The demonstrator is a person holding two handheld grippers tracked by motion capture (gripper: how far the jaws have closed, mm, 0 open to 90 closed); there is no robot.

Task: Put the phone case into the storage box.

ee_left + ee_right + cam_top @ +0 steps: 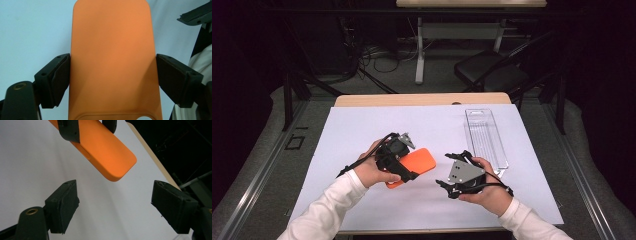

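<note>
The orange phone case (414, 164) is already picked up: the left tongs (408, 170) pinch it across its width, one pad on each long edge, as the left gripper view shows with both pads (60, 75) pressed against the sides of the case. It seems lifted a little off the white sheet on the bench (362, 130), though how high is hard to tell. So the grasp looks done; what is left, judging from the layout, is to hand the case over or carry it to the clear plastic tray (486, 136) that lies beyond the right tongs.

The right tongs (451, 172) are spread wide and hold nothing. In the right gripper view the free rounded end of the case (117, 162) hangs just ahead of and above the gap between the two open pads (63, 205), near but not touching either one. The far end of the case sits inside the left tongs, whose black jaws clamp it there. The tray lies past the right tongs, well apart from the case.
</note>
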